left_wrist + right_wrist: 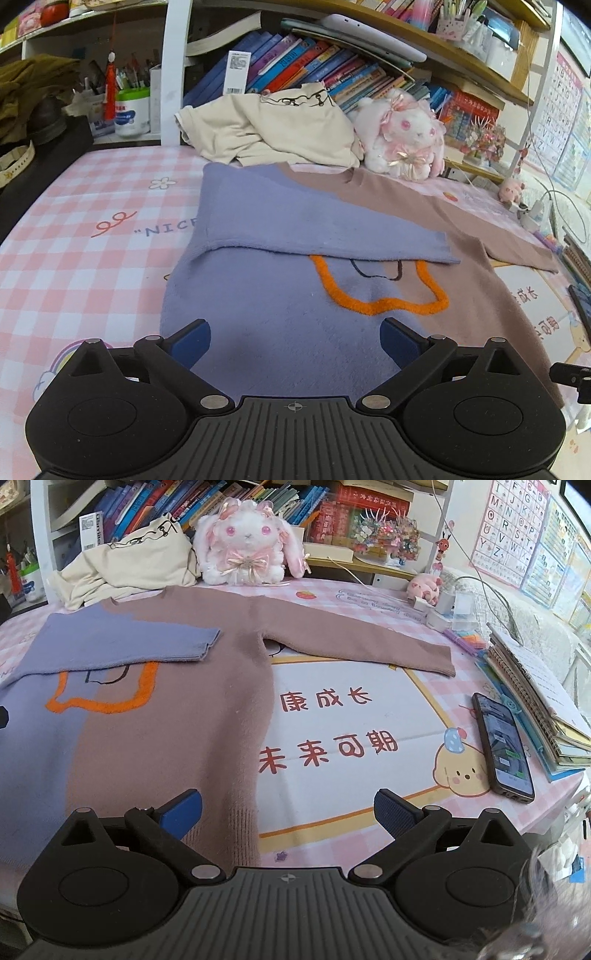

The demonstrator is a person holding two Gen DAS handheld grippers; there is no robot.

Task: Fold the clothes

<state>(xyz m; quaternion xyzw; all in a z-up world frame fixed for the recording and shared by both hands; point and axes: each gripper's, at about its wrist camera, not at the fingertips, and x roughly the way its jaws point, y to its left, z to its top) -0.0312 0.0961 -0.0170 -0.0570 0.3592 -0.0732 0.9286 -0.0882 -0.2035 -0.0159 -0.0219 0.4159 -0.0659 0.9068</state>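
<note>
Two-tone sweater [166, 716] flat on the pink checked bench [74, 258], lilac sleeve [295, 218] folded across its chest, brown sleeve [354, 642] stretched out, left claw [295, 343] spread wide over the lilac hem, right claw [288, 812] spread wide, pinching nothing, cream garment [280, 125] heaped behind.

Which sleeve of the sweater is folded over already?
The purple sleeve: it lies folded across the sweater's chest, above the orange outline. The brown sleeve is stretched out sideways on the table.
</note>
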